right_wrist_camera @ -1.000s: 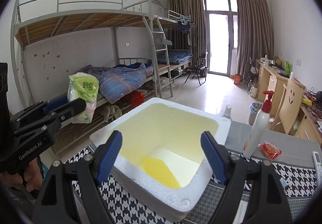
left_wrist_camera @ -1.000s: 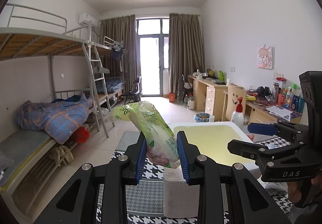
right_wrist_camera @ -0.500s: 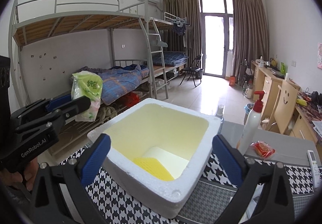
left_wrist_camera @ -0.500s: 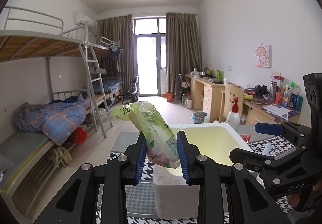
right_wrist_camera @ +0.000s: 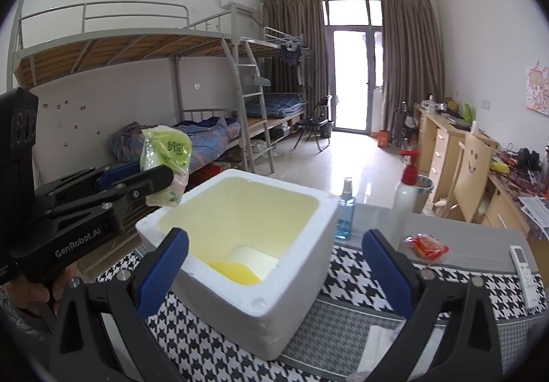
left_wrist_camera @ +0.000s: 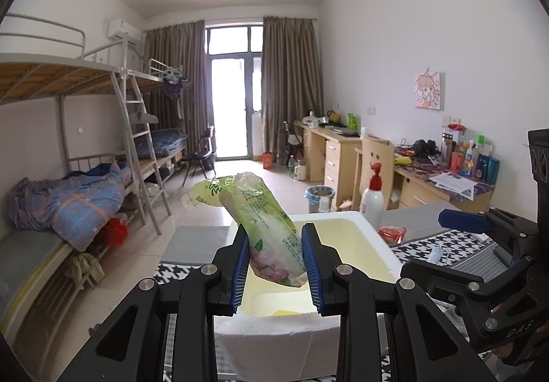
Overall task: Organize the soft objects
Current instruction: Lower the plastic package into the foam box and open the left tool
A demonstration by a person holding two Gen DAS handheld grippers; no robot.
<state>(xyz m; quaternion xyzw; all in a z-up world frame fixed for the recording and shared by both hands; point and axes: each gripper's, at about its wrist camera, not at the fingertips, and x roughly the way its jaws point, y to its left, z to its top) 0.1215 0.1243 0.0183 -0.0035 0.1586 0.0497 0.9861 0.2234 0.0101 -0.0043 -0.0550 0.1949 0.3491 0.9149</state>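
The left hand-held gripper (left_wrist_camera: 274,265) is clamped on a soft pack of tissues in green, flower-printed plastic wrap (left_wrist_camera: 264,227). Its blue pads press the pack's lower part from both sides, and the wrap bulges above them. The pack's long axis tilts up and away from the gripper, with the crumpled top leaning to the left in the left wrist view and the bottom end hanging below the pads. In the right wrist view the same tissue pack (right_wrist_camera: 166,159) sits at the left gripper's tip, just outside and above the near-left corner of the white foam box (right_wrist_camera: 298,282).

That is the relation the coming move seems to turn on. The box's open mouth lies just ahead of and below the held pack, so a short carry forward and a lowering should put the pack's bottom end inside. The box stands on a houndstooth-patterned table (right_wrist_camera: 360,282), and something yellow (right_wrist_camera: 233,274) already lies on its floor beside a white block.

The right hand-held gripper (right_wrist_camera: 274,262) holds nothing. Its jaws stand wide apart, framing the box's near side without touching it. The left hand is plainly the nearer one for the drop.

A pump bottle (right_wrist_camera: 405,196), a blue spray bottle (right_wrist_camera: 345,210) and a red packet (right_wrist_camera: 427,246) stand beyond the box, clear of the path.
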